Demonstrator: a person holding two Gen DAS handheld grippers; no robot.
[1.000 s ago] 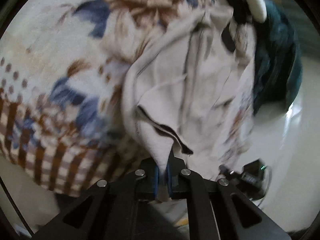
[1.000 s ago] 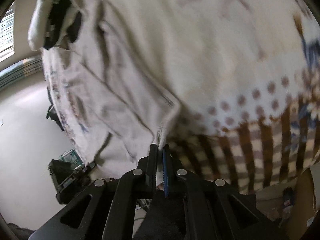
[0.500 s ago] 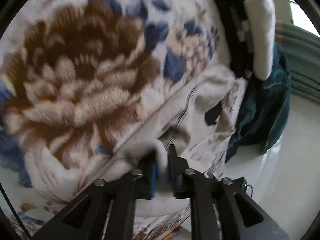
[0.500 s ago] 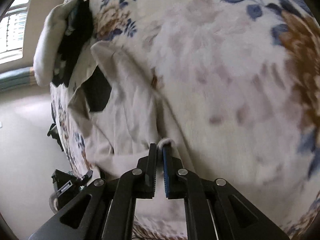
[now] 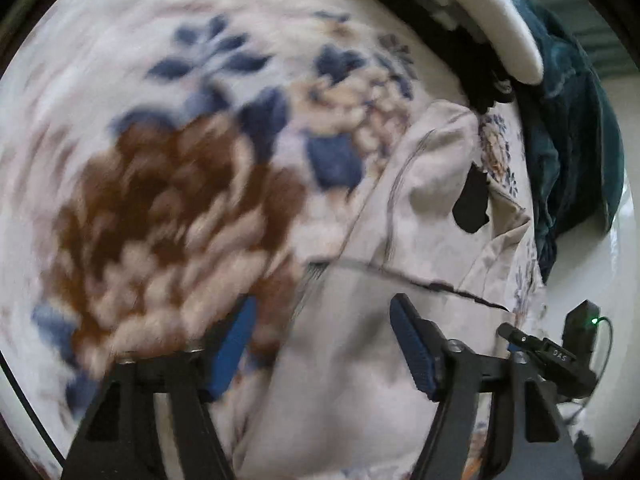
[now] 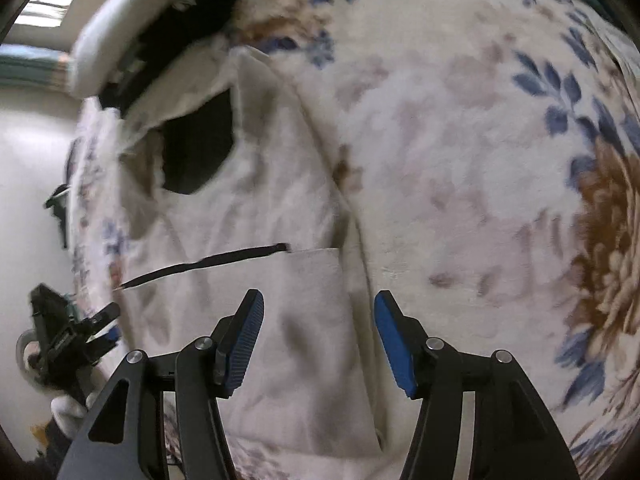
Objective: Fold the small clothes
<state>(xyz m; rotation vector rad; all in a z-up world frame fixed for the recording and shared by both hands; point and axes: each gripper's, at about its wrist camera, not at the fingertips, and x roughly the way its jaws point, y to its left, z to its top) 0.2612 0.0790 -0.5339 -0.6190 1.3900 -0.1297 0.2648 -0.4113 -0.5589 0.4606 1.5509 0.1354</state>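
Both grippers (image 5: 320, 344) (image 6: 316, 340) have let go, jaws spread over the cream garment (image 6: 280, 216) on the floral blanket (image 6: 460, 140).

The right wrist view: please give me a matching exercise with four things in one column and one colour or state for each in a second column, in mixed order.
Things:
1. small garment
2. blanket
3. right gripper
4. trim line on the garment

Colours or states:
A. black, thin
B. jaws apart, blue pads, nothing pinched
C. off-white, lying folded
D. cream with blue and brown flowers

Right pairs: 1-C, 2-D, 3-B, 4-A
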